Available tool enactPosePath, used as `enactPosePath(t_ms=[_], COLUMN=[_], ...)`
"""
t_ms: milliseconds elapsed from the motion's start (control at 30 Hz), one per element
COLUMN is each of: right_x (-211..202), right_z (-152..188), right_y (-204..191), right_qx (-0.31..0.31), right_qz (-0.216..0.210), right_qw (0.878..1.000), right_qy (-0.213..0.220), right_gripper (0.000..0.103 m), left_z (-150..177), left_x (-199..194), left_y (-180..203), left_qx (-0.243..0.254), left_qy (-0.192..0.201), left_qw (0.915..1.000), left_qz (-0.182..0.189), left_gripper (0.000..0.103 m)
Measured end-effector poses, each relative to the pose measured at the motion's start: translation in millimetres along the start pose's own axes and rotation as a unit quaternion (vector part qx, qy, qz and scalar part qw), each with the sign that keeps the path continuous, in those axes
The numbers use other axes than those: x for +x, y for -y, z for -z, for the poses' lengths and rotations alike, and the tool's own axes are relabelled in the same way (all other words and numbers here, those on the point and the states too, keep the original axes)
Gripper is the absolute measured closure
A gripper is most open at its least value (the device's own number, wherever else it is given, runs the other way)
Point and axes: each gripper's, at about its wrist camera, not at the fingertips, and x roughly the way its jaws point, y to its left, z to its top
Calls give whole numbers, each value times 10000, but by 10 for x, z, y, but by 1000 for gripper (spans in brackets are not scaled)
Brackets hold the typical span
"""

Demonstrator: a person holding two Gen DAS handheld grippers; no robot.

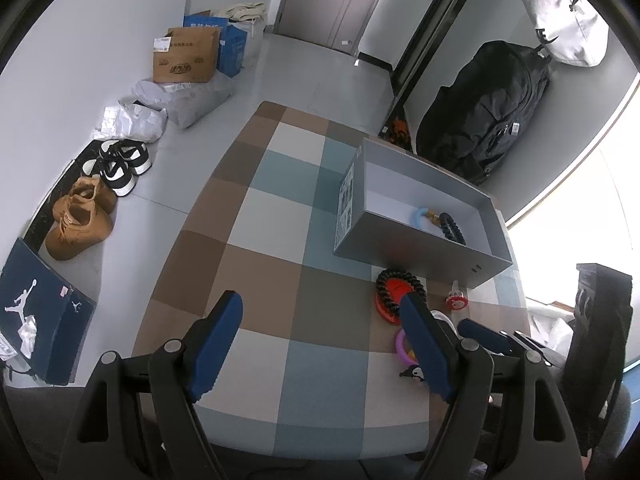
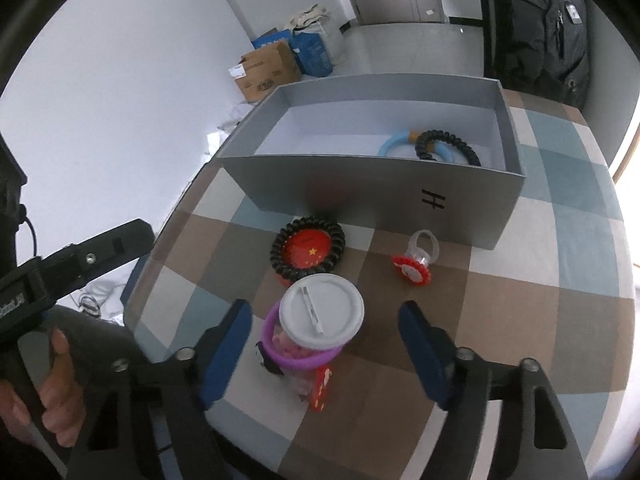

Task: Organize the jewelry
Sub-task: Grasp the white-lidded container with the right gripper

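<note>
2 blk coil bands [image 2: 307, 251], 1 box [image 2: 372, 196], 2 rings [image 2: 300, 354]

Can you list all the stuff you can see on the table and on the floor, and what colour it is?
box: 1, grey, open, on the checked table
blue ring: 1, light blue, inside the box
black coil bracelet: 1, black, inside the box, over the blue ring
red badge: 1, red with yellow stars, in front of the box, black coil band around it
toy ring: 1, clear with a red top, right of the badge
white badge: 1, white back with pin
purple ring: 1, purple
shoes: tan pair, floor
backpack: 1, black
left gripper: open
right gripper: open
</note>
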Motion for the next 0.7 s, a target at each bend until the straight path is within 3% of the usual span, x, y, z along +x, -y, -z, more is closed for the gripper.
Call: enactPosePath(t_ms=[267, 500, 700], right_x=[18, -15, -157], right_z=[9, 14, 15], right_y=[24, 44, 102], right_qx=[26, 74, 162], right_qz=[30, 77, 46], right_qw=[10000, 9999, 9996], right_qy=[-30, 57, 210], right_gripper=[60, 61, 61], left_z=[-11, 1, 73], left_x=[5, 22, 150], left_y=[4, 35, 138], left_qx=[-26, 45, 252], left_qy=[-5, -28, -407], left_qw=[10000, 10000, 9984], left_qz=[60, 82, 310], left_gripper=[26, 26, 26])
